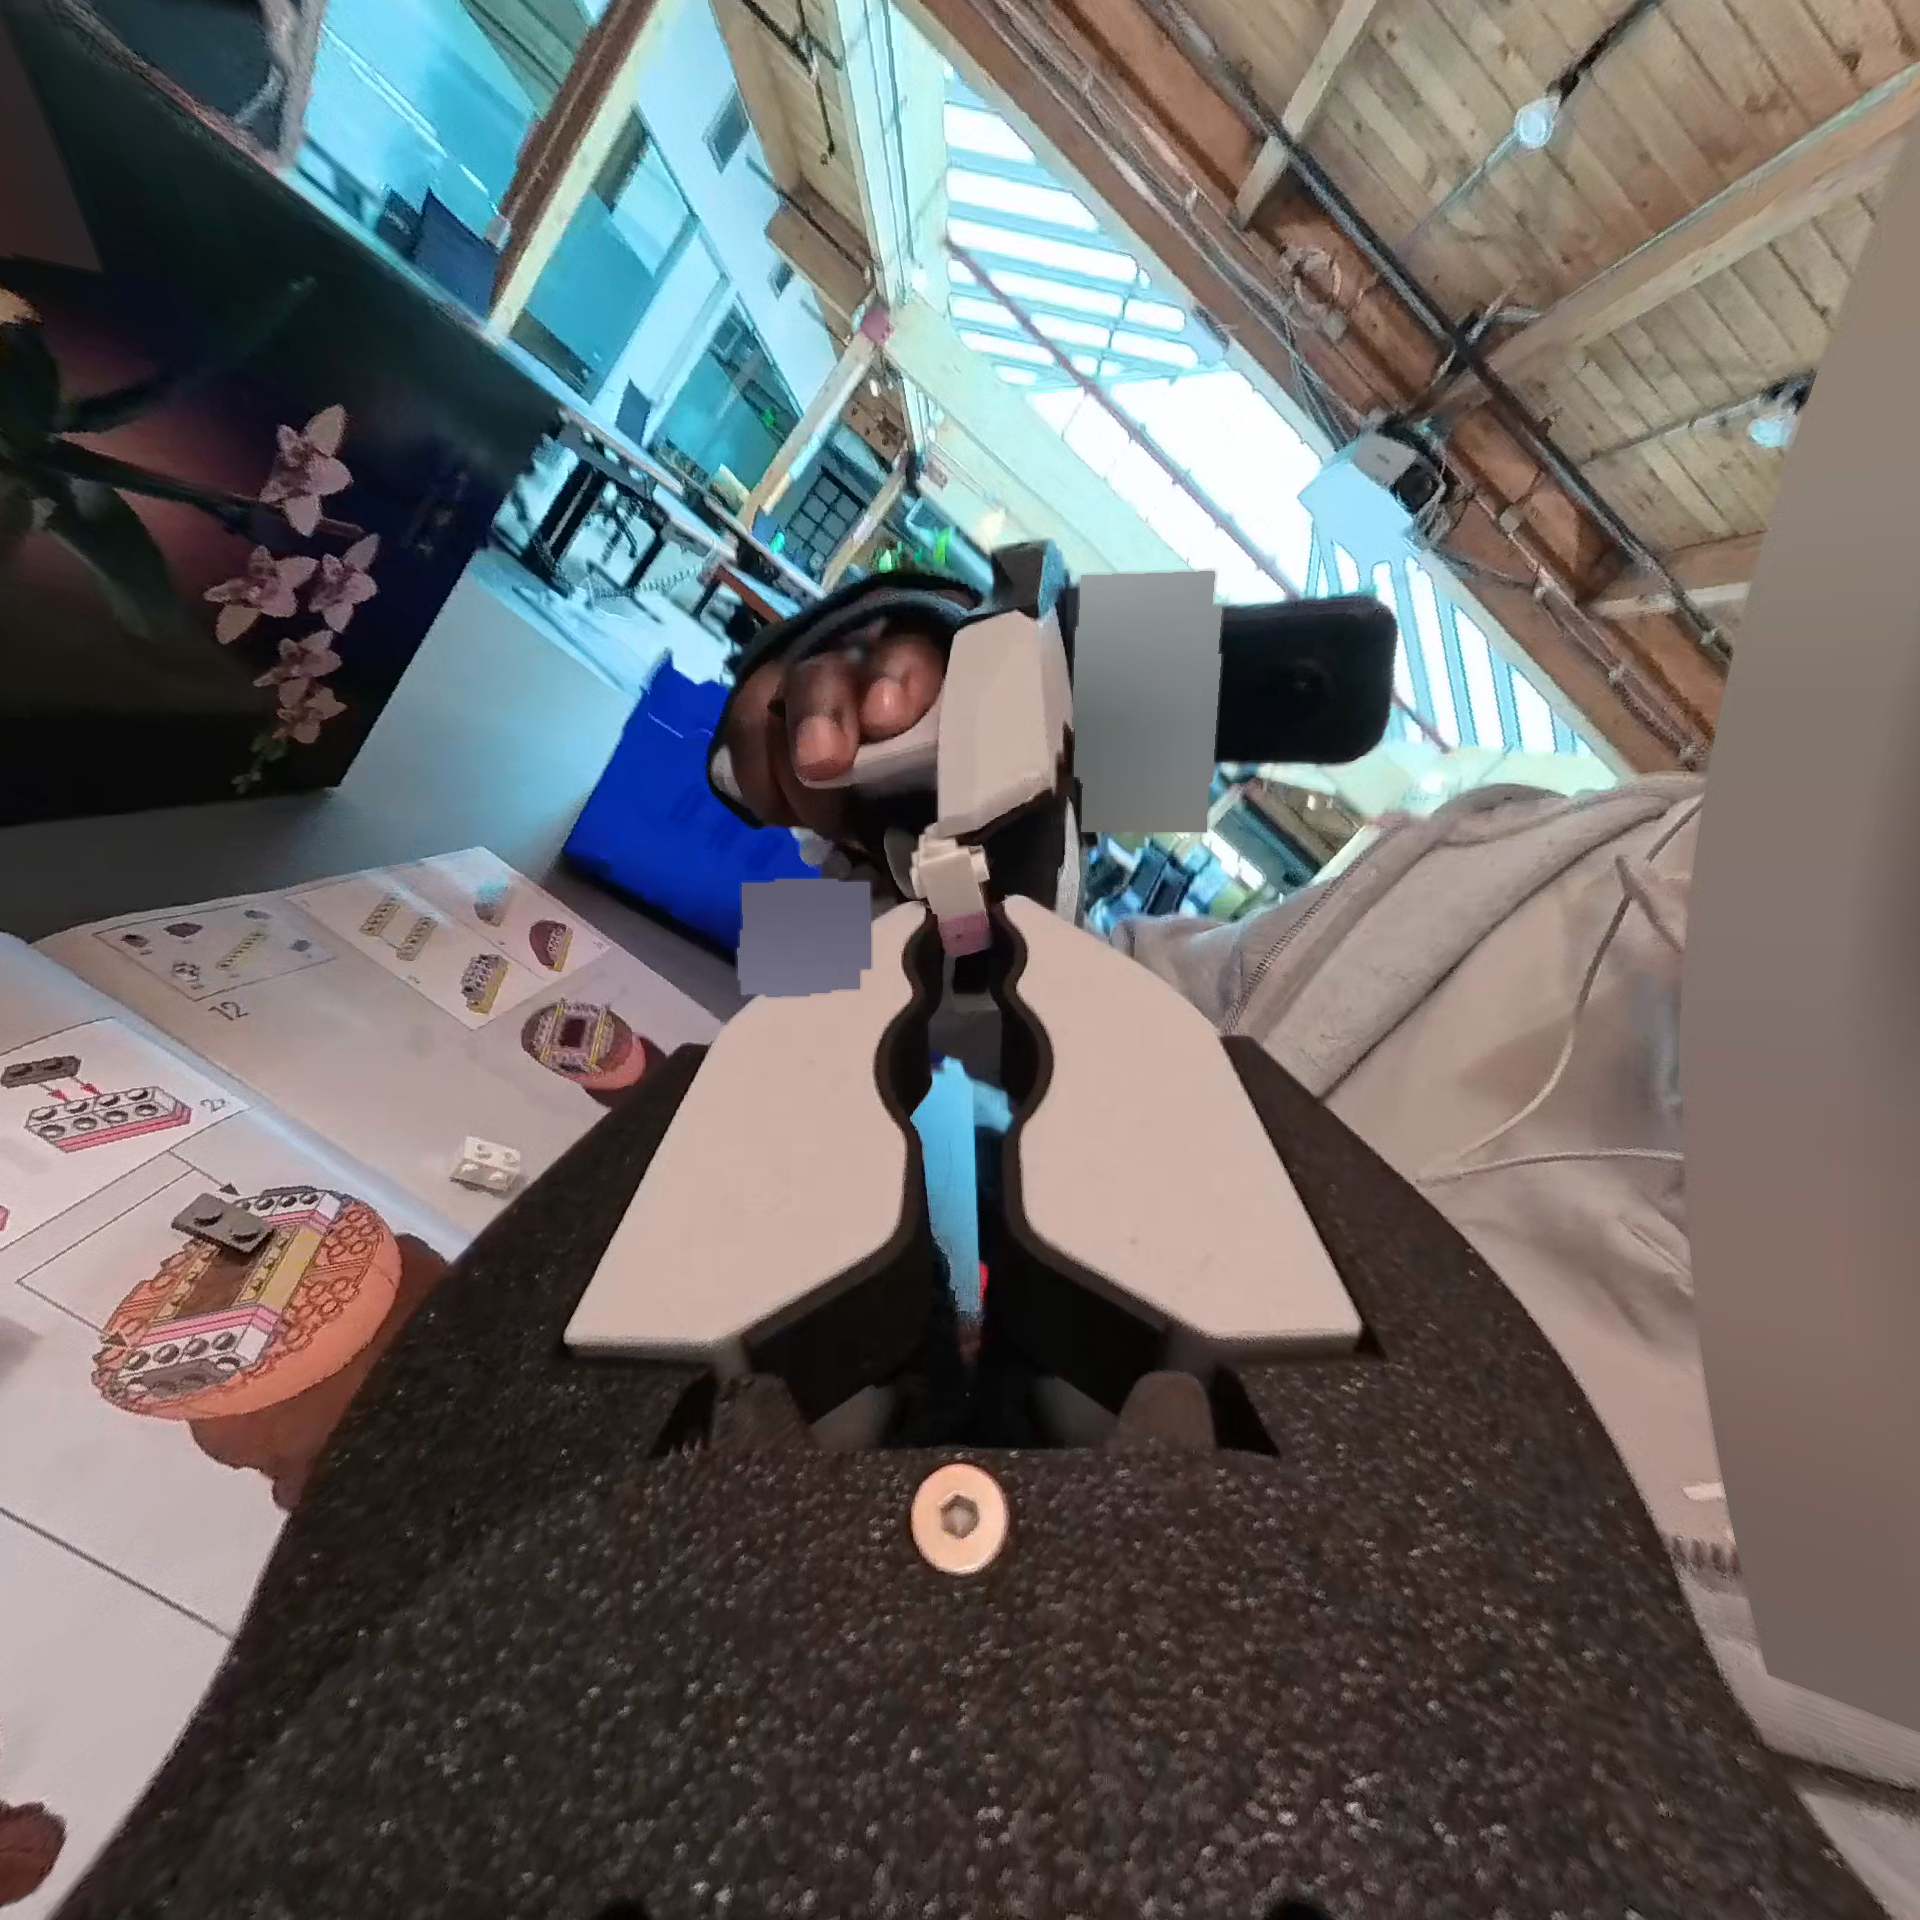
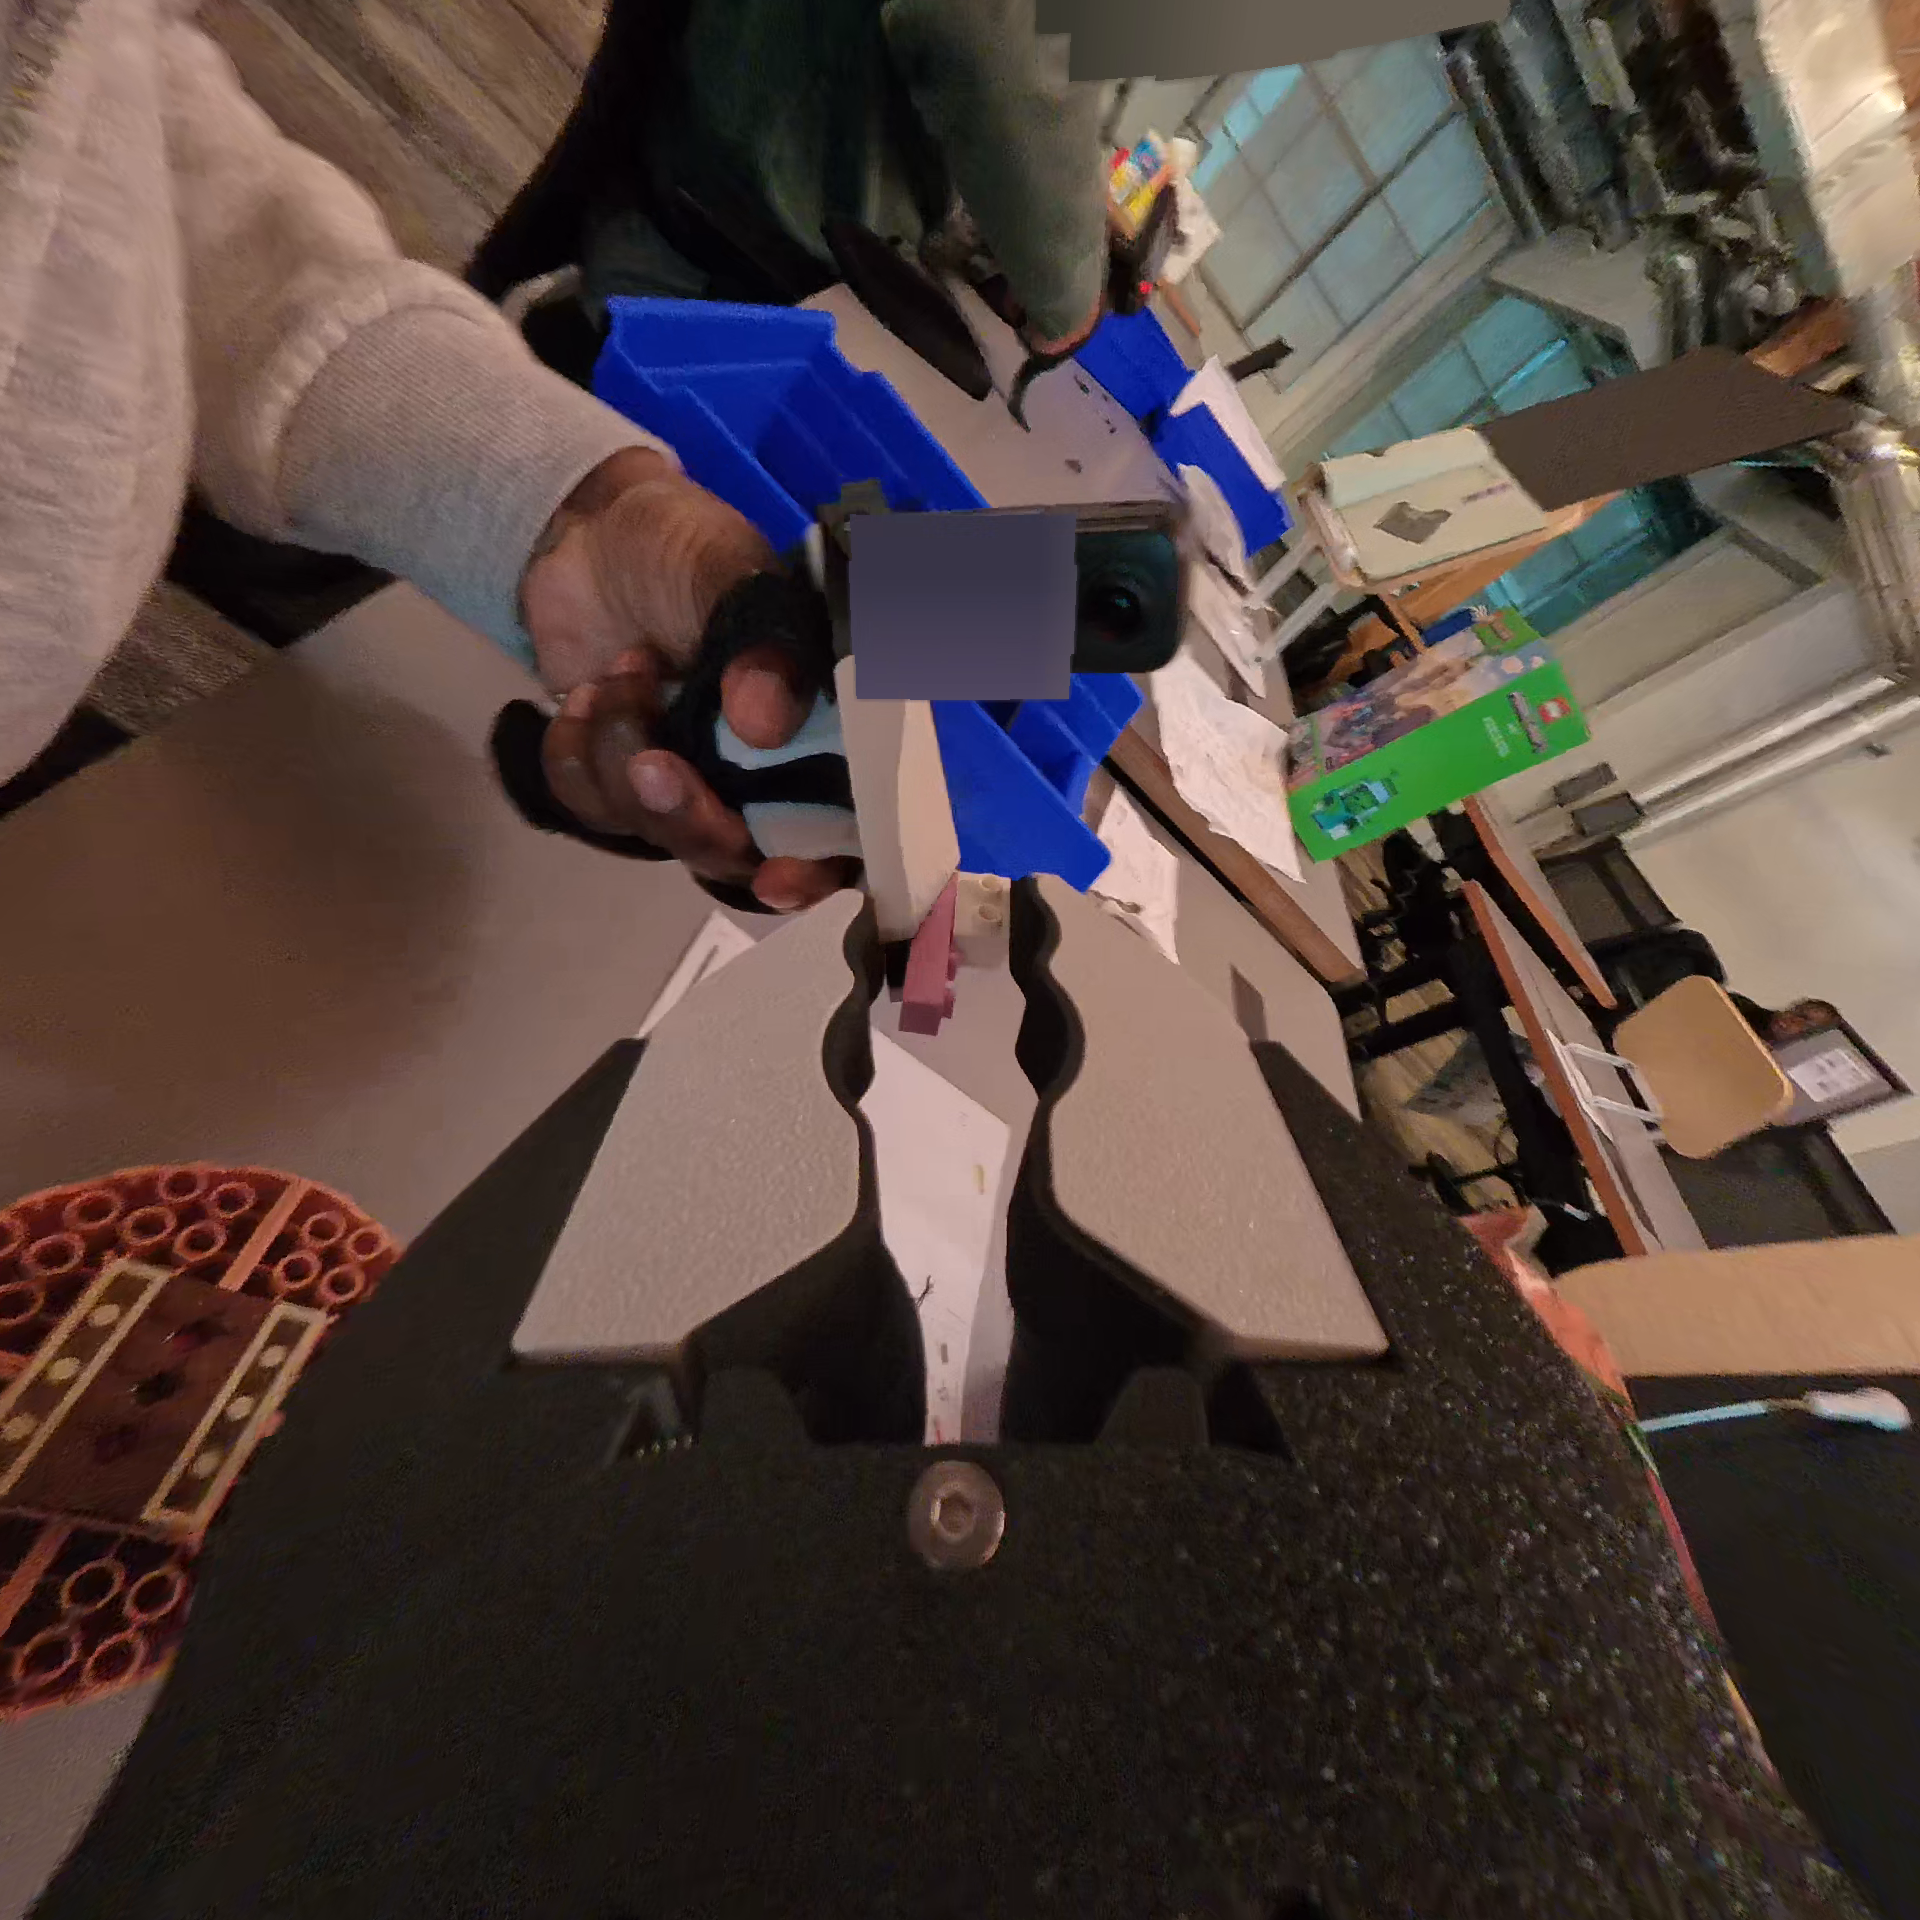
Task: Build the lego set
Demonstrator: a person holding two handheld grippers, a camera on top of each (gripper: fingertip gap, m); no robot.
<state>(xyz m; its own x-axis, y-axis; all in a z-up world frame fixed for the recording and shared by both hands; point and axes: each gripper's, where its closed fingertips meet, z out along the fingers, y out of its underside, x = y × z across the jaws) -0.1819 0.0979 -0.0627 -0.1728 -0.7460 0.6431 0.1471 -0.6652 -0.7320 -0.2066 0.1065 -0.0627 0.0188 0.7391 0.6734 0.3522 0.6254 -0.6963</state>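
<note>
Left gripper [image 1: 964, 940] pinching pink plate [image 1: 966, 932] at its tips, right gripper [image 2: 951, 935] clamping white brick [image 2: 982, 914] against it; instruction booklet [image 1: 208, 1081] in left view only, round brown base [image 2: 135, 1423] in right only.

The left tool [image 1: 961, 940] pinches a small pink brick [image 1: 968, 932] between its tips, jaws nearly together. A white brick [image 1: 948, 868] sits on the pink one, gripped by the right tool [image 1: 951, 862] coming from opposite, a hand [image 1: 831, 717] on its handle. An open instruction booklet [image 1: 343, 1039] lies on the desk [image 1: 499, 727], a small white piece [image 1: 485, 1162] on it, a blue bin [image 1: 675, 800] beyond.
</note>
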